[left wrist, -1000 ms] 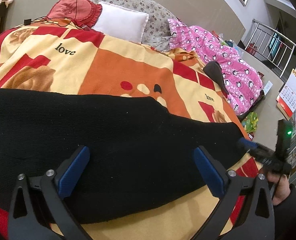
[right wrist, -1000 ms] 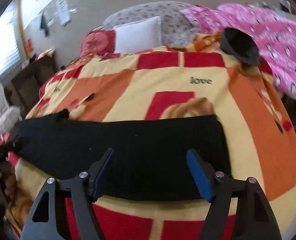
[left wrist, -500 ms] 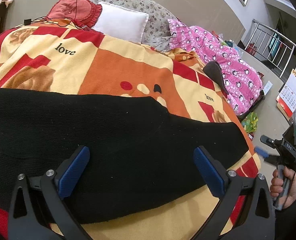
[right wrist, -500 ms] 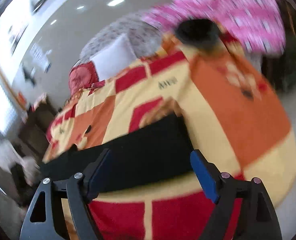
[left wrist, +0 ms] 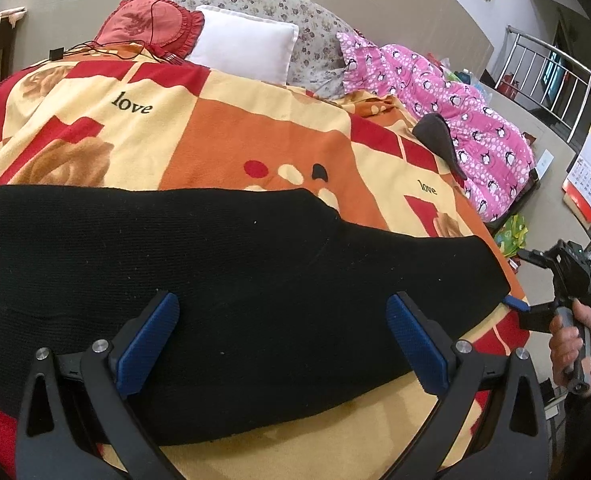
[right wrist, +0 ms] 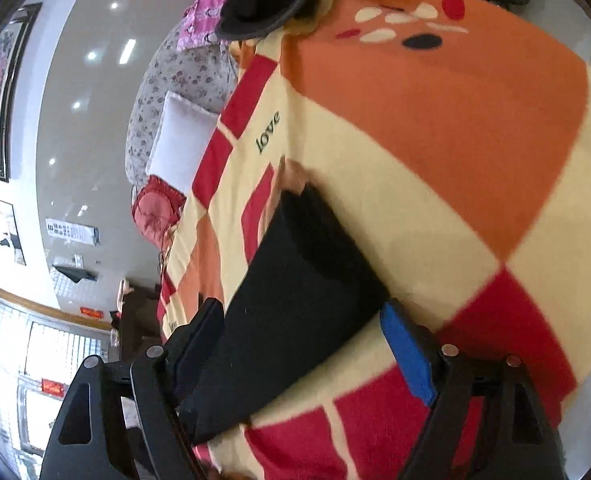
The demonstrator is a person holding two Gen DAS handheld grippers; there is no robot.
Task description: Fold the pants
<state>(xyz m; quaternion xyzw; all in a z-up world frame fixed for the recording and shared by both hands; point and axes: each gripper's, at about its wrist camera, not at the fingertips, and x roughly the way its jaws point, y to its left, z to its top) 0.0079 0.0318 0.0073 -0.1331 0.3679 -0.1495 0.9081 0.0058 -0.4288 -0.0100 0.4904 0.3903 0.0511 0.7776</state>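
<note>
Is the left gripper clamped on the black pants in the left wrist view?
No, the left gripper stands wide open above the black pants.

Black pants (left wrist: 231, 280) stretch flat across the patterned blanket (left wrist: 223, 136), filling the middle of the frame. The left hand-held gripper (left wrist: 281, 344) hovers at the bottom, blue pads spread wide over the cloth, gripping nothing. At the right edge, a hand (left wrist: 575, 344) holds the right hand-held gripper (left wrist: 523, 280) beside the pants' end. White pillow (left wrist: 243, 48) up top.
</note>
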